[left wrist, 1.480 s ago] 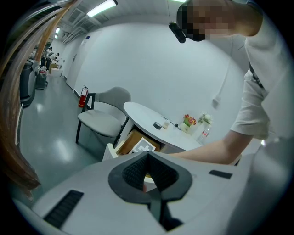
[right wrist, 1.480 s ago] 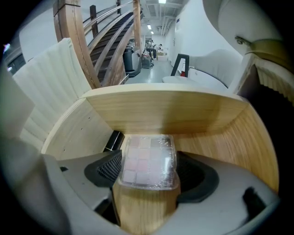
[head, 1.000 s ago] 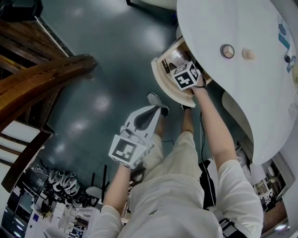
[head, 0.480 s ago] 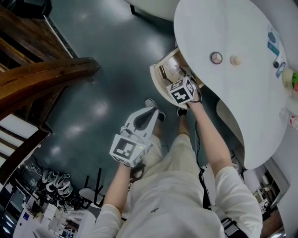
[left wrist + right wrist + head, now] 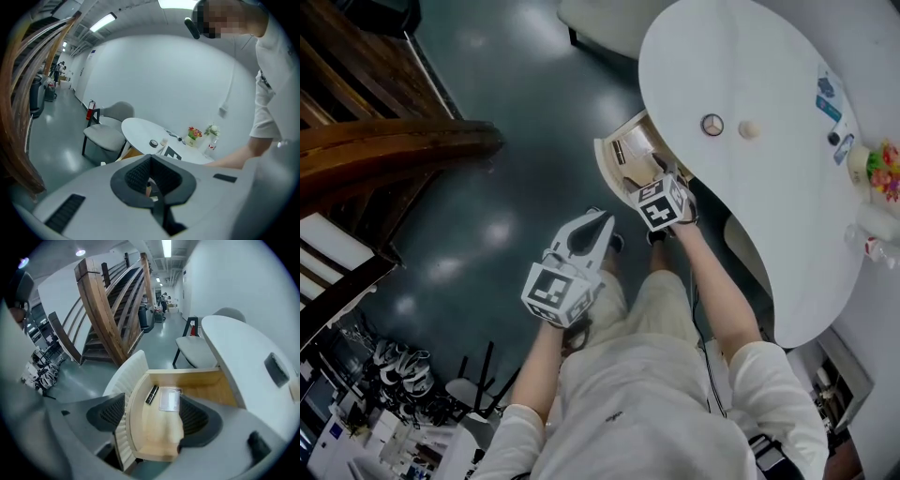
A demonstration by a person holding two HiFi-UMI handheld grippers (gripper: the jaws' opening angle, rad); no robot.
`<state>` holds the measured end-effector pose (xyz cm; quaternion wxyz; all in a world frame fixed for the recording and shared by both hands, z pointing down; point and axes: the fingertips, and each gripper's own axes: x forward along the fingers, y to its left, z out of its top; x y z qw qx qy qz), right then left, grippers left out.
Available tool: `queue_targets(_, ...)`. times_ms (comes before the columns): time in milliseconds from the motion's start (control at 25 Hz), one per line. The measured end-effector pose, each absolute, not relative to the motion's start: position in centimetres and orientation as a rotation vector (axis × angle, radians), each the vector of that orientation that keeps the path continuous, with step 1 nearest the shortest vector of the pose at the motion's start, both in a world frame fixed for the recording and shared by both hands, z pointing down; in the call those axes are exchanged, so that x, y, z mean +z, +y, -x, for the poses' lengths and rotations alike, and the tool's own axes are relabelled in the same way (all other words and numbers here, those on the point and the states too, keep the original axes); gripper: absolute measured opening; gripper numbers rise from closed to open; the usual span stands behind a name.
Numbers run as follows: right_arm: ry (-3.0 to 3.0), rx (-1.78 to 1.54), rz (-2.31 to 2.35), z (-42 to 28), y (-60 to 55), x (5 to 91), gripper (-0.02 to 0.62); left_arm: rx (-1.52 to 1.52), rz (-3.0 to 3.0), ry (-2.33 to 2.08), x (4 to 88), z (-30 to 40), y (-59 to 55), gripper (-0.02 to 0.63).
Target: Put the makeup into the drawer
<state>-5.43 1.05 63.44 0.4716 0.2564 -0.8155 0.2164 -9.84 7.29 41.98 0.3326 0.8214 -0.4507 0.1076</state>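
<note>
Right claw [image 5: 153, 416] released, straddling the ribbed front of the open drawer [image 5: 123, 380]; left claw [image 5: 150, 161] clenched, well apart.

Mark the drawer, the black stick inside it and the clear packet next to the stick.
drawer [image 5: 161, 430], right gripper view, bare wooden floor of the open drawer.
black stick [image 5: 152, 394], right gripper view, middle of its length.
clear packet [image 5: 169, 399], right gripper view, centre of its flat face.

Drawer [image 5: 125, 372] between right gripper [image 5: 154, 414] jaws — pale wood inside, white ribbed front. Beyond jaws: black slim case [image 5: 151, 394], clear packet [image 5: 169, 399]. Tabletop [image 5: 243, 348] right of gripper white.
</note>
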Motion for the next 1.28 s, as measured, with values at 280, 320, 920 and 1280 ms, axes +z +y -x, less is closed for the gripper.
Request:
queue_targets(280, -2.013, 0.521, -0.603, 4.9, 1.5, 62.0, 0.376, 0.272, -2.152, -1.209, 40.7, 8.9, 7.2, 0.008)
queue_targets(320, -2.016, 0.520, -0.603, 4.9, 1.5, 61.5, 0.376, 0.272, -2.154, -1.214, 40.4, 9.0, 7.2, 0.008)
queue_targets(920, -2.142, 0.423, -0.684, 1.7, 3.3, 47.3, 0.014, 0.278, -2.212, -1.277, 34.0, 6.0, 6.9, 0.008)
queue_targets(1280, -2.399, 0.463, -0.687, -2.2, 4.3, 37.3, 0.012, 0.277, -2.272, -1.264, 31.3, 1.2, 6.3, 0.008)
